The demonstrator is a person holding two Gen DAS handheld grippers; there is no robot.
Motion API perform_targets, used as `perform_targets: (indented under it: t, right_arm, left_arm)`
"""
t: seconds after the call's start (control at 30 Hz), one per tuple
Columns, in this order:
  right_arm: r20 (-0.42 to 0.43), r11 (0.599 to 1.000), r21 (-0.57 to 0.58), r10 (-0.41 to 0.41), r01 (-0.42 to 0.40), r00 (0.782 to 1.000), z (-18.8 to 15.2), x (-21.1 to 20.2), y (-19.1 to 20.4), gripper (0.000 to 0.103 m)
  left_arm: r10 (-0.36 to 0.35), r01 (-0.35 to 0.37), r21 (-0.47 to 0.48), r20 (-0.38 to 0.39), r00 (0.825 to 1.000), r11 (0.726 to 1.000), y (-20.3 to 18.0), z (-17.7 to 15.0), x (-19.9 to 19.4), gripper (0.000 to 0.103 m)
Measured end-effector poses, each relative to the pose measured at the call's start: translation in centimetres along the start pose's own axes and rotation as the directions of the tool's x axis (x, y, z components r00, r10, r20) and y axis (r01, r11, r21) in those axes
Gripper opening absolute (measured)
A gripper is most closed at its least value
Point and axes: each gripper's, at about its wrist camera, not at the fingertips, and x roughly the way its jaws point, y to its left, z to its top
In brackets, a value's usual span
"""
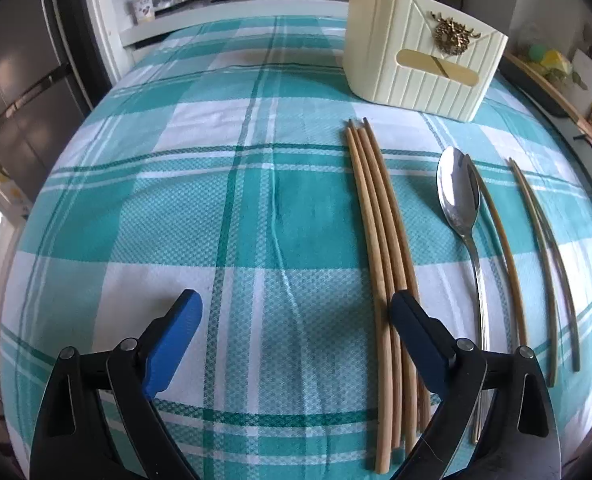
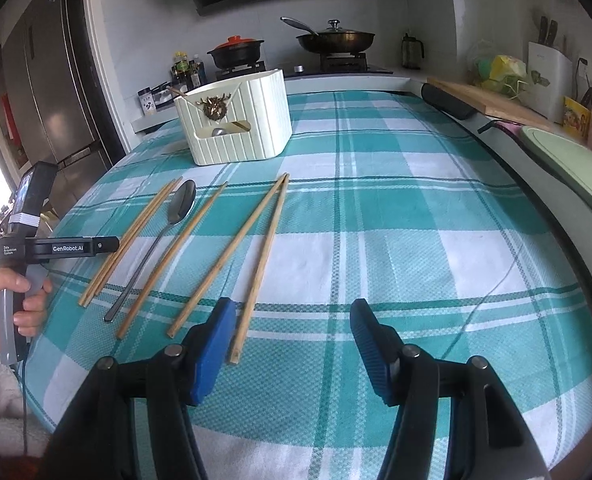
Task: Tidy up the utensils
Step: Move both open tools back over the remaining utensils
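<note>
A bundle of wooden chopsticks (image 1: 380,248) lies on the teal checked tablecloth (image 1: 200,200), with a metal spoon (image 1: 458,196) to its right, one chopstick beside the spoon and a pair further right (image 1: 544,256). A cream ribbed holder box (image 1: 420,50) stands at the far side. My left gripper (image 1: 294,312) is open and empty, its right finger over the bundle's near end. In the right wrist view the bundle (image 2: 130,242), spoon (image 2: 176,208), chopstick pair (image 2: 252,244) and box (image 2: 240,120) show. My right gripper (image 2: 292,320) is open and empty, just right of the pair's near ends.
A stove with a wok (image 2: 336,40) and a black pot (image 2: 236,52) stands behind the table, with spice jars (image 2: 168,88). A wooden board (image 2: 492,100) and a green tray (image 2: 572,164) lie along the right edge. A fridge (image 2: 56,80) stands at left.
</note>
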Motion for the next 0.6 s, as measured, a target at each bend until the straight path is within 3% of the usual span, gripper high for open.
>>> perform_targets:
  t: [0.5,0.6]
  right_arm:
    - [-0.021,1.0,-0.022,0.011,-0.011,1.0,0.2,0.3,1.1,0.061]
    - [-0.05,1.0,-0.029,-0.001,0.0,0.999,0.5,0.9,1.2,0.061]
  left_arm:
    - [0.043,-0.043,0.013,-0.021,0.999,0.999,0.0,0.6,1.2,0.098]
    - [0.03,-0.03,0.02,-0.021,0.999,0.999,-0.1,0.5,0.9,0.09]
